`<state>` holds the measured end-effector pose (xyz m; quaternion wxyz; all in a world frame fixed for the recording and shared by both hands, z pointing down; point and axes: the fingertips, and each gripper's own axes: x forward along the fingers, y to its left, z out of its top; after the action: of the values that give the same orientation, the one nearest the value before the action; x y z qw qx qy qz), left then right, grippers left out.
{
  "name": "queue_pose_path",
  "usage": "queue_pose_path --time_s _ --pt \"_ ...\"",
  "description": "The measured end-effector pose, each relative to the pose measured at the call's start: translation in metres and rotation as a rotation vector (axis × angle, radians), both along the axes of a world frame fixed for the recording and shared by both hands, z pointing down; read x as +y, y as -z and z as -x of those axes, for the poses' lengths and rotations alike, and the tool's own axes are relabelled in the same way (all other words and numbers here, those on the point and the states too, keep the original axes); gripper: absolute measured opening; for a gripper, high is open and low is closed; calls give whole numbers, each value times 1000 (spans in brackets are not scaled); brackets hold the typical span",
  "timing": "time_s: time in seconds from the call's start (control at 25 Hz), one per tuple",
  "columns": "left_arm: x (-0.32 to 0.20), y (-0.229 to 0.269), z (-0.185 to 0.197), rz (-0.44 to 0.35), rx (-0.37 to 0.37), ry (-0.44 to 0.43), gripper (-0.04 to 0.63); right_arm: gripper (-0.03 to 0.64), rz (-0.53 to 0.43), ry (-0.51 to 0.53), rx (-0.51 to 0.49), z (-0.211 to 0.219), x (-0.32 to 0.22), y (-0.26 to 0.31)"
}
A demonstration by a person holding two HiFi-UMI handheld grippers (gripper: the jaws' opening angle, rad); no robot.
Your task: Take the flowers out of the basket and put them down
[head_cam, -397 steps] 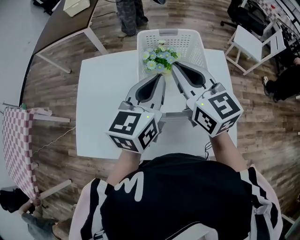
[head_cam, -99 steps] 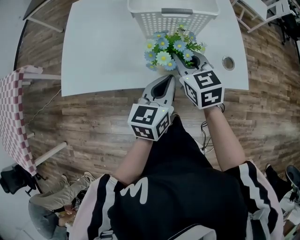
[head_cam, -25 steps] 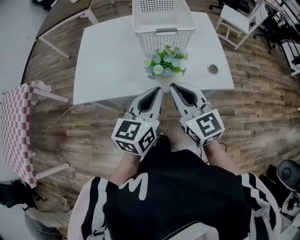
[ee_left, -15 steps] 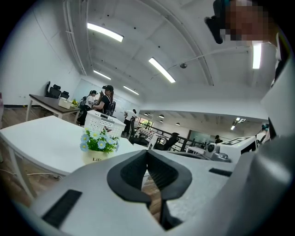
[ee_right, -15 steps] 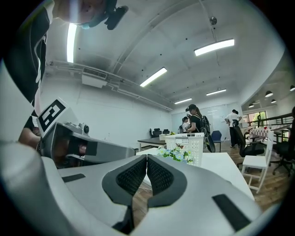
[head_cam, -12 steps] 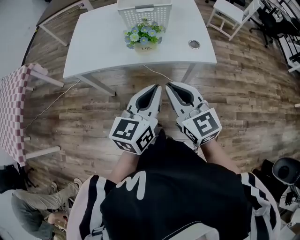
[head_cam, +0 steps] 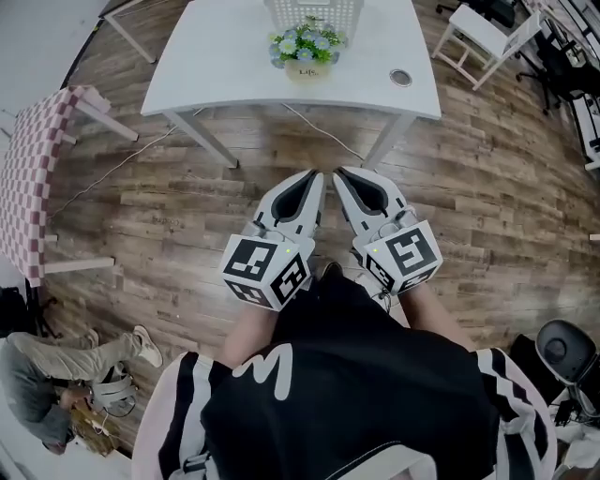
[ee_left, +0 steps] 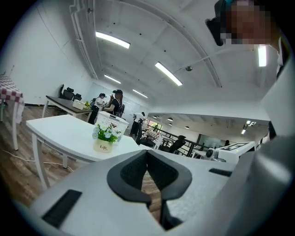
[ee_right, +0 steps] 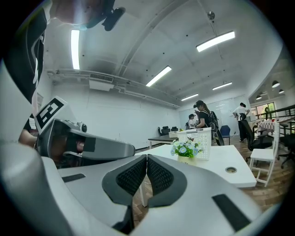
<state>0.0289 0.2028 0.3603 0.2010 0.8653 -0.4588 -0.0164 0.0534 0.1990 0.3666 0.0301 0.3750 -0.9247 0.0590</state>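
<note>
A small pot of blue and white flowers (head_cam: 306,49) stands upright on the white table (head_cam: 225,66), just in front of the white basket (head_cam: 314,9). The flowers (ee_left: 105,137) also appear in the left gripper view and the flowers (ee_right: 186,151) in the right gripper view, beside the basket (ee_right: 199,141). Both grippers hang over the wooden floor, well short of the table. My left gripper (head_cam: 313,176) is shut and holds nothing. My right gripper (head_cam: 339,175) is shut and holds nothing.
A round cable hole (head_cam: 400,77) sits in the table's right front. A checked cloth on a rack (head_cam: 33,178) stands left. A white chair (head_cam: 476,33) is at the right. A seated person (head_cam: 56,375) is low left. People stand beyond the table (ee_right: 203,118).
Both grippers and the view have drawn back from the table: the flowers and basket now sit farther off at the top edge. The jaws stay shut throughout.
</note>
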Motion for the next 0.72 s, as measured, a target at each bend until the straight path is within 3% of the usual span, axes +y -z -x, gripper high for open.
queue_pose_path --time_s 0.72 --pt "9 9 57 -37 -14 -85 6 17 -33 -48 -12 66 18 28"
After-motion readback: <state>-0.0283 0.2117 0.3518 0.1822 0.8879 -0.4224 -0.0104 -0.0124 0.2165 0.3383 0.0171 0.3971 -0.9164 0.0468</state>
